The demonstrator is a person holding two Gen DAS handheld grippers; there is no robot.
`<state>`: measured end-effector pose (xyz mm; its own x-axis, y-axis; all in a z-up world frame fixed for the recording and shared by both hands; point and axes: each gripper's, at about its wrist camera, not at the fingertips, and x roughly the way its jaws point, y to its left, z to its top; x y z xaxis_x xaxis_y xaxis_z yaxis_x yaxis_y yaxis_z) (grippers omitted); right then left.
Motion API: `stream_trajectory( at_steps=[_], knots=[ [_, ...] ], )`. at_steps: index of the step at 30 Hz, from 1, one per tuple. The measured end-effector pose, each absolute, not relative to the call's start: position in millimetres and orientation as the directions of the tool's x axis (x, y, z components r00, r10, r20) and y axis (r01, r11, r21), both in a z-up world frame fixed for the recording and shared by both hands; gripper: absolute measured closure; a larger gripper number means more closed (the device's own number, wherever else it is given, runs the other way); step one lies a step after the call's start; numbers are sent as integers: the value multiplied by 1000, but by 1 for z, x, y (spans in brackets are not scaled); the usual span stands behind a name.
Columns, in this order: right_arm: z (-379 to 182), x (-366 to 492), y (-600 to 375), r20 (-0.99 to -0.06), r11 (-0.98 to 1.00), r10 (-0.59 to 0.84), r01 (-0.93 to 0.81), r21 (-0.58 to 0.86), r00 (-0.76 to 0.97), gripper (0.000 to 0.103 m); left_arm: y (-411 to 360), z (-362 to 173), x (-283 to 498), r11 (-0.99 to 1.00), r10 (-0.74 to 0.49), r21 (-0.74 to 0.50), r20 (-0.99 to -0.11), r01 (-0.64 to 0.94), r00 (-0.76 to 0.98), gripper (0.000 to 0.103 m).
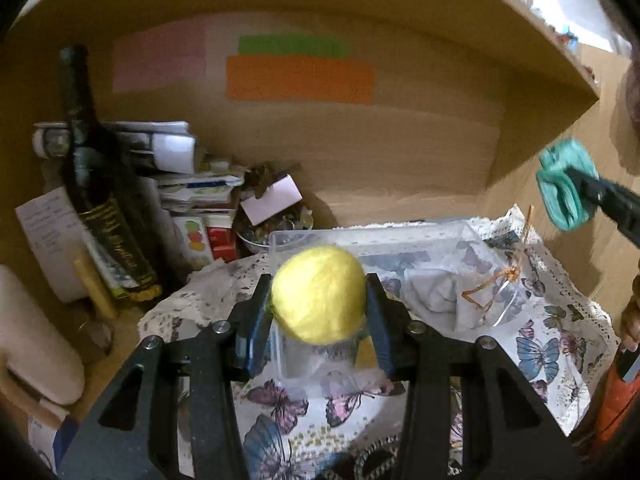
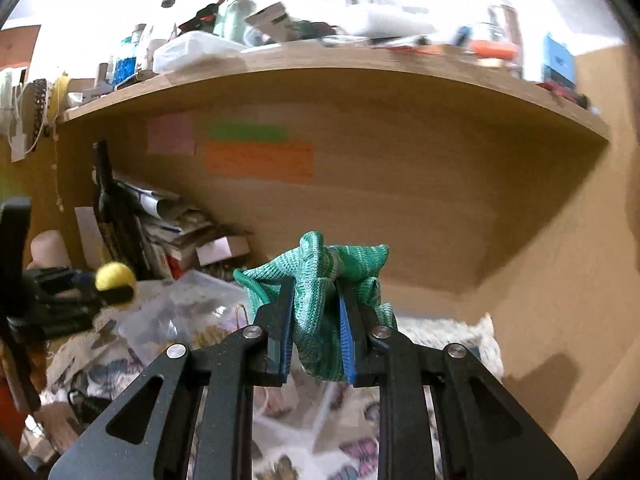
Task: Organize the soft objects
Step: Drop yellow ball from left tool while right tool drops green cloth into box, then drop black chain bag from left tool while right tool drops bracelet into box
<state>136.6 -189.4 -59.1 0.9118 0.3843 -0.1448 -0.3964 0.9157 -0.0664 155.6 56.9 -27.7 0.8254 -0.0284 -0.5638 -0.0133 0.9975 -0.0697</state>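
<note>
Here the left gripper [image 1: 319, 294] clamps a yellow ball [image 1: 319, 296] above the clear container [image 1: 372, 236]. The right gripper [image 2: 316, 316] pinches a green knit cloth [image 2: 320, 280].

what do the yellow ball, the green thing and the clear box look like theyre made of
Yellow ball: probably felted wool or foam, matte and fuzzy.
Green cloth: knitted yarn, with visible stitch rows and limp folds.
Clear box: thin glossy see-through plastic.

Both wrist cameras looked close along their fingers toward 12 o'clock, sharing the shelf [image 1: 460, 60] [image 2: 360, 80] and butterfly cloth [image 1: 540, 340] [image 2: 100, 360].
</note>
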Motion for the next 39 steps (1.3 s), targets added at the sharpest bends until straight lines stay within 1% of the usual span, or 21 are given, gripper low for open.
stream_trajectory(
  at_steps=[3, 8, 11, 14, 17, 20, 21, 22, 23, 25, 26, 28, 29, 31, 33, 34, 36, 39],
  knots=[
    [-54, 152, -171, -153, 907, 399, -414, -81, 904, 85, 55, -38, 174, 998, -31, -64, -593, -9, 804, 59],
    [-57, 186, -147, -210, 896, 410, -435, -90, 888, 85, 53, -56, 198, 997, -56, -73, -643, 12, 764, 59],
    [-65, 211, -139, -272, 892, 403, -442, -100, 874, 85, 51, -64, 208, 998, -59, -68, -664, 18, 745, 59],
    [-83, 240, -131, -370, 886, 387, -452, -106, 845, 85, 50, -71, 216, 997, -71, -74, -683, 28, 727, 59],
    [-101, 262, -126, -449, 881, 370, -460, -109, 814, 85, 49, -76, 221, 997, -75, -74, -693, 32, 717, 59],
    [-115, 274, -120, -502, 879, 342, -459, -127, 794, 84, 48, -77, 220, 996, -79, -78, -700, 35, 710, 52],
    [-118, 276, -119, -513, 879, 334, -457, -132, 791, 83, 47, -76, 219, 996, -80, -79, -698, 34, 711, 46],
    [-120, 277, -118, -521, 878, 328, -457, -139, 788, 78, 47, -75, 218, 996, -78, -78, -696, 33, 714, 40],
    [-121, 277, -117, -526, 878, 323, -457, -144, 787, 76, 47, -73, 217, 997, -72, -72, -689, 31, 721, 38],
    [-122, 274, -118, -527, 879, 315, -451, -151, 790, 67, 45, -66, 209, 998, -56, -54, -672, 26, 738, 31],
    [-120, 273, -117, -523, 881, 314, -449, -151, 792, 64, 44, -62, 205, 998, -53, -49, -663, 28, 747, 29],
    [-116, 267, -120, -511, 884, 314, -443, -151, 800, 53, 43, -53, 194, 999, -49, -42, -643, 29, 764, 20],
    [-113, 264, -122, -498, 887, 309, -434, -155, 810, 51, 42, -48, 188, 999, -43, -36, -631, 26, 774, 18],
    [-105, 253, -126, -458, 893, 308, -419, -163, 834, 44, 41, -40, 176, 1000, -25, -19, -612, 16, 791, 6],
    [-98, 241, -131, -418, 896, 310, -409, -171, 854, 38, 40, -31, 161, 1000, -5, -2, -585, 4, 811, 1],
    [-93, 230, -135, -391, 898, 313, -404, -174, 865, 36, 39, -28, 155, 1000, 1, 4, -573, 2, 819, 1],
    [-86, 214, -140, -353, 898, 328, -405, -174, 877, 36, 39, -23, 140, 1000, 10, 17, -554, -1, 832, 0],
    [-81, 190, -145, -313, 890, 360, -424, -167, 879, 36, 38, -24, 119, 999, 26, 33, -541, -10, 840, 0]
  ],
)
